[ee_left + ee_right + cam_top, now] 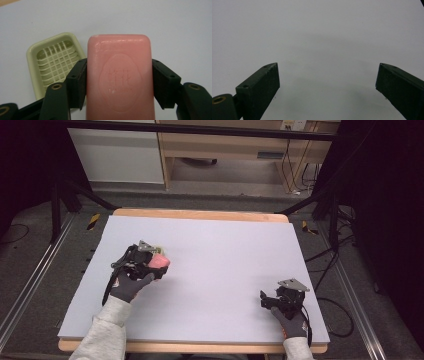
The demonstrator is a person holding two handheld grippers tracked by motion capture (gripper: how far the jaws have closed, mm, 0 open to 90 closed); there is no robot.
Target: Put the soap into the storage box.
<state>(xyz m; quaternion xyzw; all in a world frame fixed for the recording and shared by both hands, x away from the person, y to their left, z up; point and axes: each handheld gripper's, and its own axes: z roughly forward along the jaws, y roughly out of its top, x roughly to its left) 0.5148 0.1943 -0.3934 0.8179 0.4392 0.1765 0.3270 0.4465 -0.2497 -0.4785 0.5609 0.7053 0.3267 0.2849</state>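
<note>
Pink soap bar (pixel 119 77) beside pale-green slatted dish (pixel 55 62).

Counter (pixel 215 265) evenly lit from overhead, surroundings dark. Soft shadow under right gripper (pixel 328 75). Soap (pixel 119 75) slightly glossy, close-up soft; high view low-resolution.

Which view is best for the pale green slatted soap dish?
The left gripper view: the pale green plastic soap dish lies close, grid visible, beside the pink soap bar held by the left gripper. In the high view just a pale sliver behind that gripper.
</note>
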